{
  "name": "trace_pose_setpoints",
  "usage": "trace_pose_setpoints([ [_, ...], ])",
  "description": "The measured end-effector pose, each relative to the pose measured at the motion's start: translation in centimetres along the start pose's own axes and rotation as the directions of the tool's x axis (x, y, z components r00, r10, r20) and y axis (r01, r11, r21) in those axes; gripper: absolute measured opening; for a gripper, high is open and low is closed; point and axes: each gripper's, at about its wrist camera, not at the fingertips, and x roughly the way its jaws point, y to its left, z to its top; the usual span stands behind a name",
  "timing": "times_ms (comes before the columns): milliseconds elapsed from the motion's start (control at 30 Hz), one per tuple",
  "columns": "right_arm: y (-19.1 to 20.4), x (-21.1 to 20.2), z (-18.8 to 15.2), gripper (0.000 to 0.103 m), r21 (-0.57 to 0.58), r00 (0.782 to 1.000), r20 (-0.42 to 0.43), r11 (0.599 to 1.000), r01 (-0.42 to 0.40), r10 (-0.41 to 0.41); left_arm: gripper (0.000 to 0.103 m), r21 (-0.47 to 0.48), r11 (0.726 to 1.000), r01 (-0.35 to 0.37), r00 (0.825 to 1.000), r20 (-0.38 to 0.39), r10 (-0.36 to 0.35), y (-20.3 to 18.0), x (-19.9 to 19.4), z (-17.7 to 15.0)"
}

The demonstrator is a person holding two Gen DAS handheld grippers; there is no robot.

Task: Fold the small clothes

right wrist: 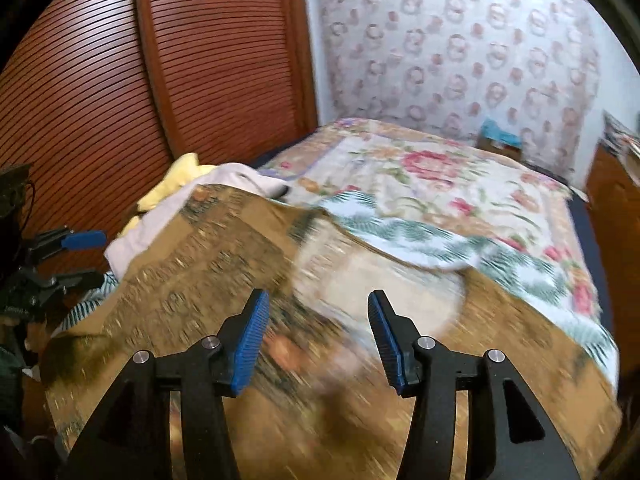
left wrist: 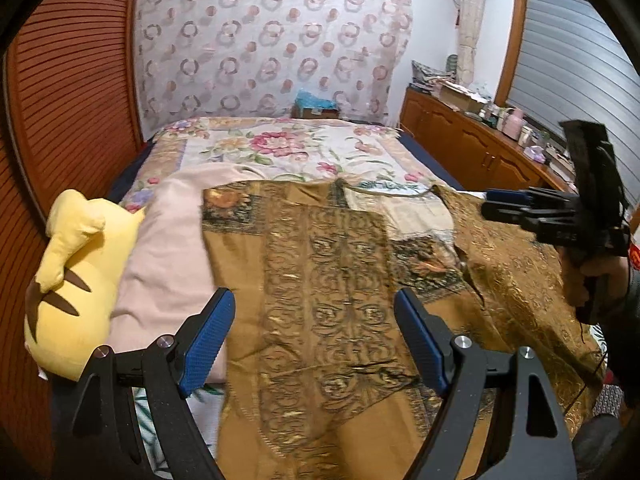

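A gold-brown patterned cloth (left wrist: 332,280) lies spread on the bed, its right part folded over in a crease. It also shows, blurred, in the right wrist view (right wrist: 224,248). My left gripper (left wrist: 316,308) is open and empty, hovering above the cloth's near middle. My right gripper (right wrist: 318,308) is open and empty above the cloth's right part; it also shows in the left wrist view (left wrist: 508,204) at the right, held by a hand.
A yellow plush toy (left wrist: 76,276) and a pink pillow (left wrist: 172,248) lie left of the cloth. A floral bedspread (left wrist: 280,148) covers the bed. Louvred wooden doors (left wrist: 60,92) stand at left, a cluttered wooden cabinet (left wrist: 472,136) at right.
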Motion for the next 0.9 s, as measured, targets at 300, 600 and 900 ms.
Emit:
trace_pose_setpoints([
  [300, -5.7, -9.6, -7.4, 0.053, 0.178, 0.980, -0.014, 0.964, 0.196, -0.197, 0.082, 0.066, 0.995, 0.071, 0.996, -0.051, -0.067, -4.3, 2.3, -0.8],
  [600, -9.4, -15.2, -14.4, 0.053, 0.295, 0.936, -0.079, 0.889, 0.350, -0.343, 0.082, 0.149, 0.981, 0.126, 0.985, -0.134, -0.106, -8.4, 5.2, -1.5],
  [900, -12.2, -13.9, -16.2, 0.053, 0.376, 0.916, -0.174, 0.836, 0.401, -0.362, 0.082, 0.207, 0.970, 0.129, 0.974, -0.209, -0.085, -10.5, 7.7, -2.0],
])
